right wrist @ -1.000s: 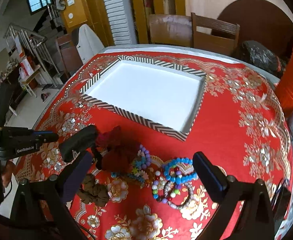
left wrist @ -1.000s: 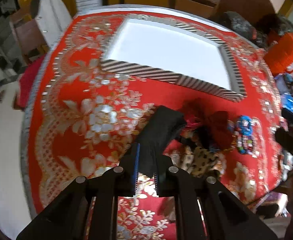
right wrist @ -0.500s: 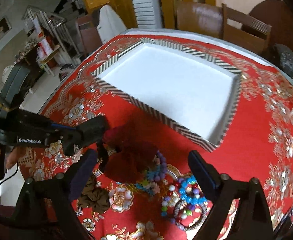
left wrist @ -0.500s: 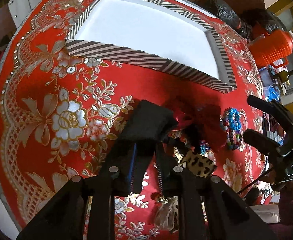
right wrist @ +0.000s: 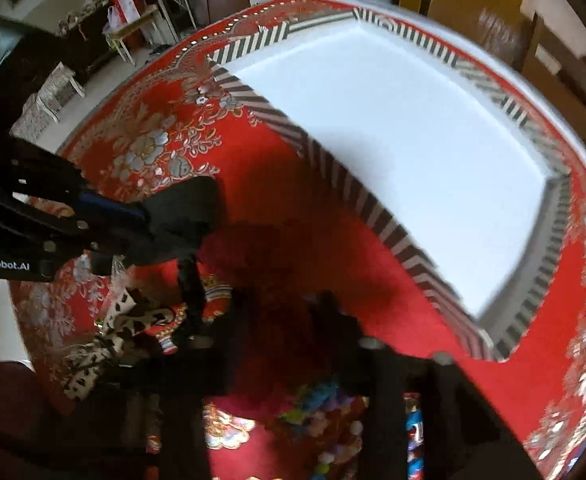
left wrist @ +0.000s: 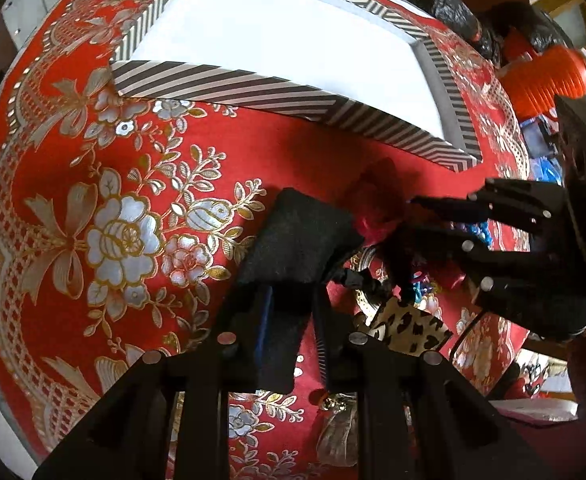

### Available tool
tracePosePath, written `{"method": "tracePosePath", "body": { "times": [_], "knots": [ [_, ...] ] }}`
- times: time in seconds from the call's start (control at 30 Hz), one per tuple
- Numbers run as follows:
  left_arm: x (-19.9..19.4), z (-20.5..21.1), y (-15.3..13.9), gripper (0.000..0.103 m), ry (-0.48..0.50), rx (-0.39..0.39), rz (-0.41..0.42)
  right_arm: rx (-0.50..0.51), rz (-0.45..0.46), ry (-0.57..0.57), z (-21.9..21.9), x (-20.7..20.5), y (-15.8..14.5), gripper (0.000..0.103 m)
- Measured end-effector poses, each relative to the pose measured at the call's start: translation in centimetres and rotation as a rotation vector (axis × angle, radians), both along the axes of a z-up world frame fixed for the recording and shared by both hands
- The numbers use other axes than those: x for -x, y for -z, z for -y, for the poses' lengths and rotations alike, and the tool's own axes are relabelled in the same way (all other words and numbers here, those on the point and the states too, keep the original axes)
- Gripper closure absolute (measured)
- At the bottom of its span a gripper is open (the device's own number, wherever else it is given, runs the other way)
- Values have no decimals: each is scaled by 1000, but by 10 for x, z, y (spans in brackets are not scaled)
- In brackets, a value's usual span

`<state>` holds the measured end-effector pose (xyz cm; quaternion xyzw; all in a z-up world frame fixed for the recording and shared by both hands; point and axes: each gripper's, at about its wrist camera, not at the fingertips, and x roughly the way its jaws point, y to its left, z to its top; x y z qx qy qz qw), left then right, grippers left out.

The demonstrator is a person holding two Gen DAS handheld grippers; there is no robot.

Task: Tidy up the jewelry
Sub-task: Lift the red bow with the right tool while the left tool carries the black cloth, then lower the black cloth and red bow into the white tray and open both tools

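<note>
A striped tray (left wrist: 229, 88) with a white floor lies on the red floral tablecloth; it also shows in the right wrist view (right wrist: 357, 188). My left gripper (left wrist: 325, 252) is shut on a black hair clip (left wrist: 357, 278) that carries a dark red bow (left wrist: 377, 200). My right gripper (right wrist: 285, 308) has its fingers close together around that red bow (right wrist: 269, 256); the view is dark and blurred. The right gripper also shows in the left wrist view (left wrist: 425, 216), reaching in from the right. A leopard-print bow (left wrist: 409, 330) and bead bracelets (right wrist: 317, 404) lie beside them.
An orange ribbed jug (left wrist: 541, 76) and dark bags (left wrist: 453, 12) stand past the tray's right end. A clear hair clip (left wrist: 337, 436) lies near the table's front edge. Chairs (right wrist: 553, 52) stand behind the table.
Both grippers have dropped lower and closer together over the pile. The right gripper's fingers have closed in from wide open onto the red bow held by the left.
</note>
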<state>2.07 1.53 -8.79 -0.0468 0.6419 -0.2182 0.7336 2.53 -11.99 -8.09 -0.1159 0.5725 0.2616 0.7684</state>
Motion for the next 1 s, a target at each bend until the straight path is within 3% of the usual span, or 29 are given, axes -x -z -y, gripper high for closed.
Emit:
{"method": "tracePosePath", "body": {
  "times": [0.07, 0.37, 0.57, 0.77, 1.0],
  "knots": [
    [1, -4, -1, 103, -28, 0, 25, -17, 9, 18, 3, 2, -5, 87],
    [1, -22, -38, 103, -87, 54, 118, -178, 86, 174, 47, 16, -59, 88],
    [-5, -28, -63, 103, -105, 66, 175, -211, 153, 265, 73, 16, -88, 88],
    [-30, -26, -95, 103, -127, 68, 250, -206, 177, 409, 98, -3, -97, 87],
    [-90, -19, -97, 103, -190, 28, 283, -241, 145, 544, 109, -37, -82, 87]
  ]
}}
